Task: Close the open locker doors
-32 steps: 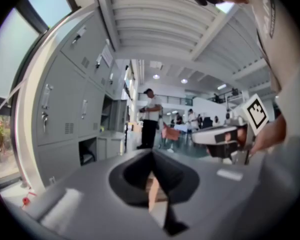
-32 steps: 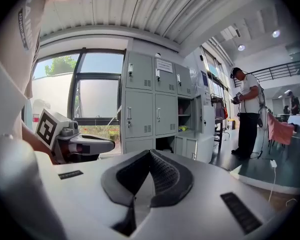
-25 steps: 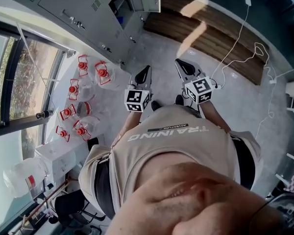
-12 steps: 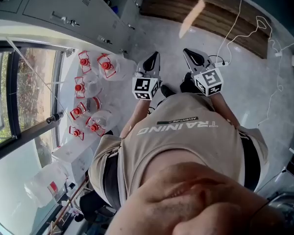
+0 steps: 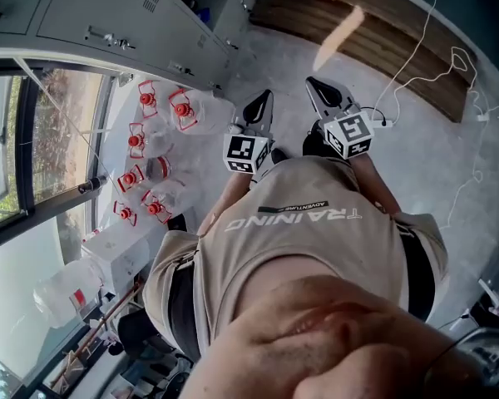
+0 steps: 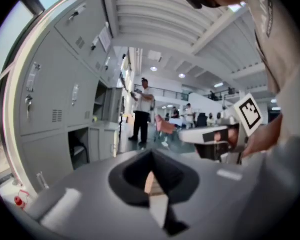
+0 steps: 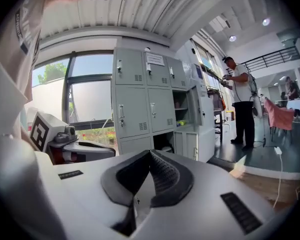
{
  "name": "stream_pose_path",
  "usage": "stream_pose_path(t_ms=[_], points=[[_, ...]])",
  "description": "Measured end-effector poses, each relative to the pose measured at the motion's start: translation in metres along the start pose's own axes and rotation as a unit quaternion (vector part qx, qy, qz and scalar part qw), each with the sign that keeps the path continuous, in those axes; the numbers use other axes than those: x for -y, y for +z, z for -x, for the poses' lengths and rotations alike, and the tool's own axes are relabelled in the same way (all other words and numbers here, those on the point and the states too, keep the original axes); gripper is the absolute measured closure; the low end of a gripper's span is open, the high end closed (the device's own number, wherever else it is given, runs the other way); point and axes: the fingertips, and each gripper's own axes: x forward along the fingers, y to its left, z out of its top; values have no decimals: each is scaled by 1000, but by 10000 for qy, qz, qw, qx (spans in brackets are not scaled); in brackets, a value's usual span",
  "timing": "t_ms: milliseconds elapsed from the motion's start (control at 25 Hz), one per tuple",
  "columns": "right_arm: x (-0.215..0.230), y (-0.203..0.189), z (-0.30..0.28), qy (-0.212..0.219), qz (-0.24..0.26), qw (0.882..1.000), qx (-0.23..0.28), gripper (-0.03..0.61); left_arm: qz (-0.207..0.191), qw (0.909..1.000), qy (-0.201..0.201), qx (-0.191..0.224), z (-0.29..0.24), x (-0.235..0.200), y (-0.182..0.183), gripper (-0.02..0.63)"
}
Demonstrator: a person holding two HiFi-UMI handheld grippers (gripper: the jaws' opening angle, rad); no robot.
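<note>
We stand in a locker-lined workplace hall.
Grey lockers (image 7: 140,96), tall windows (image 7: 90,104), red-capped water jugs (image 5: 181,110), a ribbed ceiling (image 6: 160,14).

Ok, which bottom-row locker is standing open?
The second bottom-row locker from the window: its inside shows dark, while the bottom door beside it, toward the window, is shut.

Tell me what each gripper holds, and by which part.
Nothing. The left gripper and the right gripper both have their jaws together with nothing between them, well short of the lockers.
</note>
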Motion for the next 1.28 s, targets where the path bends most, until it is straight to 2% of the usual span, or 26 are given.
stream_pose_path(t_ms=[160,320,440,480,560,680,760,880,960,1120,1280], points=[[24,7,-16,370,209,9991,87,565,-109,9990,440,3,-32,-18,18,614],[74,6,-20,495,121,9987,72,565,-105,9982,597,1,-79,-17,35,614],[120,9,-26,423,151,9988,185,565,-517,9977,423,-139,-120,2,38,614],[133,10,-31,377,138,9990,190,565,-542,9979,321,-162,-132,7,39,614],[150,15,-38,339,24,9992,202,565,-385,9990,185,-138,-146,13,41,614],[160,17,-40,450,-147,9987,187,565,-106,9994,318,-111,-165,6,42,614],[171,5,-44,495,-268,9984,-45,565,-68,9992,372,-162,-180,2,42,614],[196,-5,-59,415,-551,9973,-251,565,-640,9976,85,-240,-202,7,49,614],[208,0,-75,319,-583,9975,-232,565,-657,9976,-94,-209,-214,-3,52,614],[226,13,-108,196,-391,9989,-185,565,-367,9989,-26,-299,-249,-51,40,614],[248,20,-132,-119,-581,9979,-255,565,-352,9982,-385,-304,-288,-75,54,614]])
